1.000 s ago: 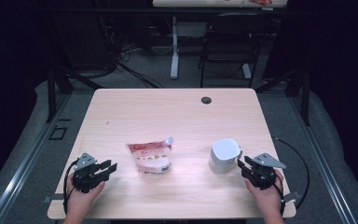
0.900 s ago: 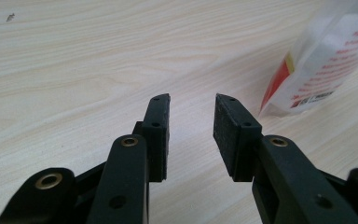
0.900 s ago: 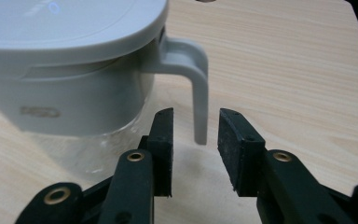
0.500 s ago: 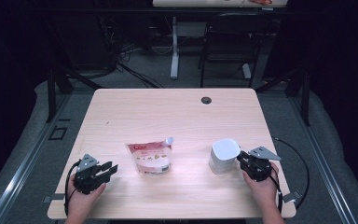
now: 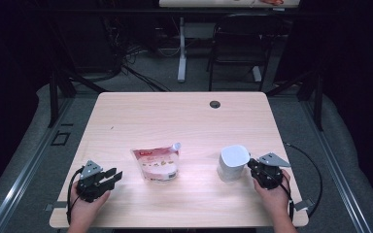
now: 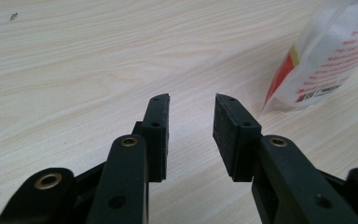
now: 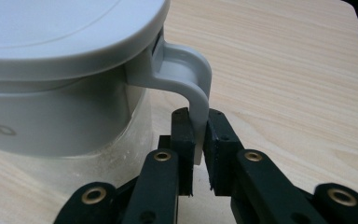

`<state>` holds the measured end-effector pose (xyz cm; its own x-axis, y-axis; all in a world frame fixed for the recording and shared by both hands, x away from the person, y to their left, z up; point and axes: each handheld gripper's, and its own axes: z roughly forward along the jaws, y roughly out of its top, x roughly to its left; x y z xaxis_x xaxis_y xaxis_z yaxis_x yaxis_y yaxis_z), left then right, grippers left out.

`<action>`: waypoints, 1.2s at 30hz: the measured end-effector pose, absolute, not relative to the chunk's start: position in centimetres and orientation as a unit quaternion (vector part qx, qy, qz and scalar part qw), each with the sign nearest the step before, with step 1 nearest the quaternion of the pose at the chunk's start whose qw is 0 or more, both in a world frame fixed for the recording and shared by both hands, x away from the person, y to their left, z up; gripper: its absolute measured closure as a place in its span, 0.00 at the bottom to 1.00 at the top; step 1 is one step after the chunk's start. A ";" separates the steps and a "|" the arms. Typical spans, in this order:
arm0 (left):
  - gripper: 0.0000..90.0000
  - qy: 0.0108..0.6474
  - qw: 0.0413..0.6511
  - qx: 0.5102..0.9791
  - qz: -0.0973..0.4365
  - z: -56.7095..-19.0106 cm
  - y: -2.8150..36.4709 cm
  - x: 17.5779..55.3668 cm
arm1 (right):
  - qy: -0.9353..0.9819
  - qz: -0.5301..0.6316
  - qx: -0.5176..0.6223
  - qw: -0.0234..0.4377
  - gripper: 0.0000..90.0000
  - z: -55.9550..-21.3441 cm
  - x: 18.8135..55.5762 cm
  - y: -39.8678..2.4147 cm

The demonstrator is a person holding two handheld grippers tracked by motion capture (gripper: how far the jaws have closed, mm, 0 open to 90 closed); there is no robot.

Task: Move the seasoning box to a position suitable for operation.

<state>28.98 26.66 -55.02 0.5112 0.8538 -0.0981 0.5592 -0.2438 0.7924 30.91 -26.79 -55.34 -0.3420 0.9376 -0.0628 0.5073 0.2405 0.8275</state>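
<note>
Our right tool (image 7: 199, 128) has just been closing its jaws, which now pinch the handle (image 7: 193, 88) of the white lidded container (image 5: 233, 162) standing near the surface's (image 5: 184, 121) right front. Our left tool (image 6: 191, 123) rests half open, holding nothing, just beside the pouch (image 5: 156, 163).

Left tool (image 6: 191, 133) parted, right tool (image 7: 199, 140) just closing

A white lidded jug (image 5: 233, 162) stood upright near the table's right front, its curved handle (image 7: 193, 88) apparently pinched between black pads; a red-and-white spouted pouch (image 5: 157, 162) lay flat, well left.
</note>
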 end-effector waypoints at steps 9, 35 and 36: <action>0.74 0.456 0.410 0.768 0.184 -54.9 26.7 28.9 | 0.744 0.355 0.490 0.282 0.94 -54.9 29.2 -25.4; 0.73 0.456 0.411 0.767 0.185 -54.8 26.8 28.6 | 0.750 0.369 0.483 0.258 0.88 -54.1 24.7 -21.0; 0.73 0.456 0.411 0.767 0.186 -54.8 26.8 28.6 | 0.748 0.375 0.481 0.260 0.88 -53.9 24.4 -21.1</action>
<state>28.55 26.84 -54.76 0.5143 0.8529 -0.0893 0.5471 -0.2461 0.8001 24.36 -21.08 -53.90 -0.4024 0.9150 -0.0290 0.5238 0.2562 0.8124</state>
